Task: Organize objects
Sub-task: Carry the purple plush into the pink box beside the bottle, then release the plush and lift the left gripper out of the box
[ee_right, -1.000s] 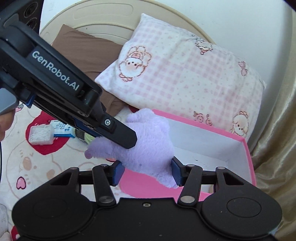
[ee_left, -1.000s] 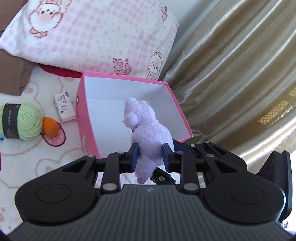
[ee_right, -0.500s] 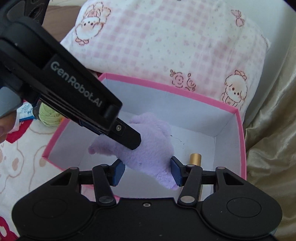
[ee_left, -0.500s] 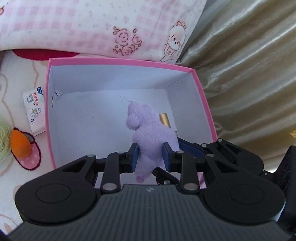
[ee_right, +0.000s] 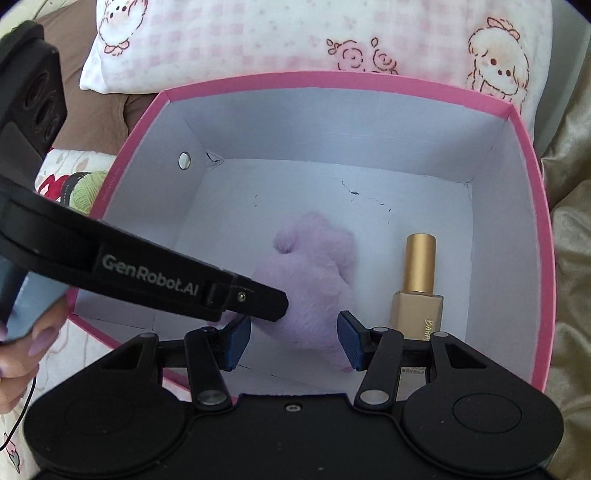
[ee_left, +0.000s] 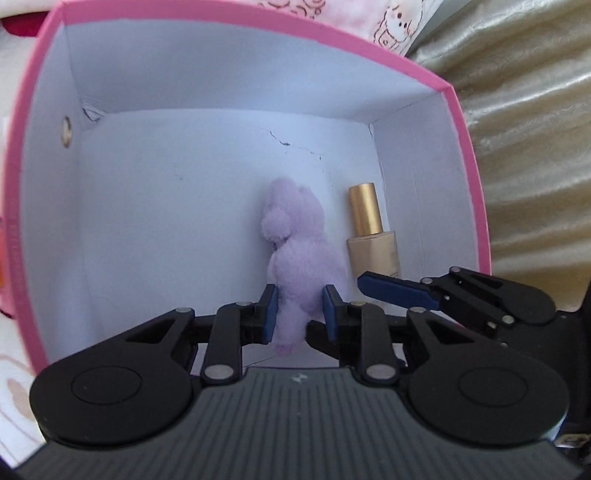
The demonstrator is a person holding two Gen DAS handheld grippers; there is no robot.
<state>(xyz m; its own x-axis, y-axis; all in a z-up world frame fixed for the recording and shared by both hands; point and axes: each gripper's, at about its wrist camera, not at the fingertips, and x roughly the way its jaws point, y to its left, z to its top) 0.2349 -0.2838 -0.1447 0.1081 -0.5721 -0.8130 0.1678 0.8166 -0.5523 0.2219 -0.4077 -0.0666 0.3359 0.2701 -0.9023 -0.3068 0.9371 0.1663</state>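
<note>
Inside the pink box (ee_left: 466, 155), low over its white floor: purple plush toy (ee_left: 295, 243), pinched by both grippers at once. Left gripper (ee_left: 300, 314) squeezed tight on the toy's narrow lower end, blue pads sunk into the fur. Right gripper (ee_right: 293, 339) set about a third open across the toy's broader body (ee_right: 310, 280), pads apparently pressing the plush on both sides (contact on the right pad partly hidden by fur, so hard to be sure). Seen from the right wrist, left gripper's black finger (ee_right: 255, 295) crossing in from the box's left wall and lying over the toy.

Just right of the toy, near the box's right wall: a beige cosmetic bottle (ee_right: 417, 306) with a gold cap, lying on the box floor, cap towards the far wall. On the box's left wall, a small metal rivet (ee_right: 183, 160).

Beyond the box's far wall, a pink checked pillow (ee_right: 295, 33). Outside the left wall, a green yarn ball (ee_right: 86, 192) on the patterned bedding. At the right wall's outer side, gold-toned curtain fabric (ee_left: 532, 122). A hand (ee_right: 22, 354) gripping the left tool's handle, below the box's left corner.
</note>
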